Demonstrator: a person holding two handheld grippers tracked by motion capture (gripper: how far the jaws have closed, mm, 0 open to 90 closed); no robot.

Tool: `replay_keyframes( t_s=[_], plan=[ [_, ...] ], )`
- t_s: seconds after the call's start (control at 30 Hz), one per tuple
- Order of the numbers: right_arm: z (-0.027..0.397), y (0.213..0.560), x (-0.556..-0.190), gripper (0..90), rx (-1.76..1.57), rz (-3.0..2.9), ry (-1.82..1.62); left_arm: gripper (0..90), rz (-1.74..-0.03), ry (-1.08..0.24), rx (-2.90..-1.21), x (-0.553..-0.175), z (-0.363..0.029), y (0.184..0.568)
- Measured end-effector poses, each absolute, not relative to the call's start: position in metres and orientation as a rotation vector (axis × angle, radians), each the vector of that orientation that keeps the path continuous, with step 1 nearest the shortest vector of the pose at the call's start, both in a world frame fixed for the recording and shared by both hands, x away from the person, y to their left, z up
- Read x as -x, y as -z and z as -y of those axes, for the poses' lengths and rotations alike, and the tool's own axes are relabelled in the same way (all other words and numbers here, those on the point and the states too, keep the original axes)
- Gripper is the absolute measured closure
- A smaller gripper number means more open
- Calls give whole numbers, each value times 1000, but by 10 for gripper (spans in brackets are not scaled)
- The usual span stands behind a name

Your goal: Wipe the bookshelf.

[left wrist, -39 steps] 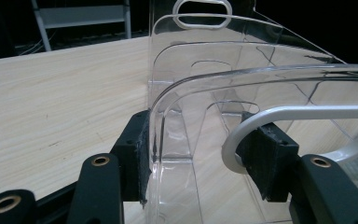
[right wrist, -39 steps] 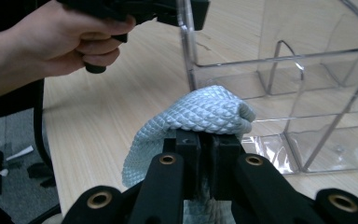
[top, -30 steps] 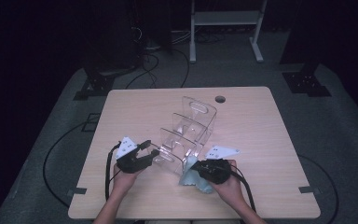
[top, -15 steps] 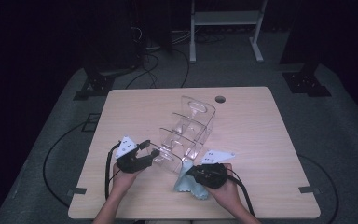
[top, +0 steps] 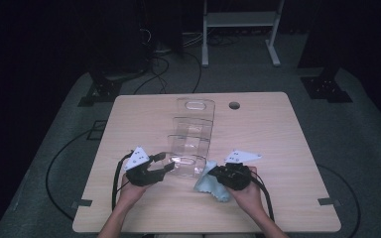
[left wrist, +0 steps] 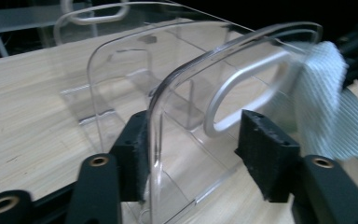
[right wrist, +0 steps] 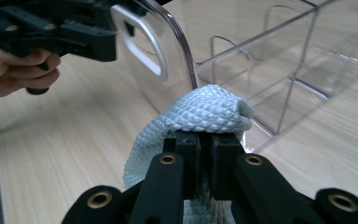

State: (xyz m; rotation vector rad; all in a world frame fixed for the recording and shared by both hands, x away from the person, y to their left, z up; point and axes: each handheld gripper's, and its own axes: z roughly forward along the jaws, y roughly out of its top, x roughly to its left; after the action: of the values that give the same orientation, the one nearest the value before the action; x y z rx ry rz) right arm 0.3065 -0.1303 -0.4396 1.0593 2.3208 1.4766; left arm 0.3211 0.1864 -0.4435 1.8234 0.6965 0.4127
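Bunching out of the right gripper (right wrist: 204, 140) clamping it, light-blue cloth (right wrist: 200, 114) tail hiding below, left gripper (left wrist: 193, 140) straddling clear acrylic organizer (left wrist: 177, 93) wall, just closing, far pad contact blurring.

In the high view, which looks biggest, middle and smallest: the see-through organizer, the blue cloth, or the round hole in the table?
1. Clear plastic organizer, by far the biggest.
2. Light blue cloth, partly hidden under the right gripper.
3. Round hole in the table, smallest.

The cloth (right wrist: 186, 126) runs hidden below the right gripper's fingers (right wrist: 189, 154).
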Motion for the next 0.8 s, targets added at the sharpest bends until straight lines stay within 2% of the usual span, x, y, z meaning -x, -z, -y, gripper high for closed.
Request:
replay_keyframes(
  t_s=[0.33,0.8],
  plan=[
    [130,437,-301,844,-1028,-2339,-1472,559,-682,-387,-1834,-319,-181,443],
    [140,444,-333,845,-1152,-2270,-1438,565,-552,-333,-1898,-306,-154,442]
  ],
)
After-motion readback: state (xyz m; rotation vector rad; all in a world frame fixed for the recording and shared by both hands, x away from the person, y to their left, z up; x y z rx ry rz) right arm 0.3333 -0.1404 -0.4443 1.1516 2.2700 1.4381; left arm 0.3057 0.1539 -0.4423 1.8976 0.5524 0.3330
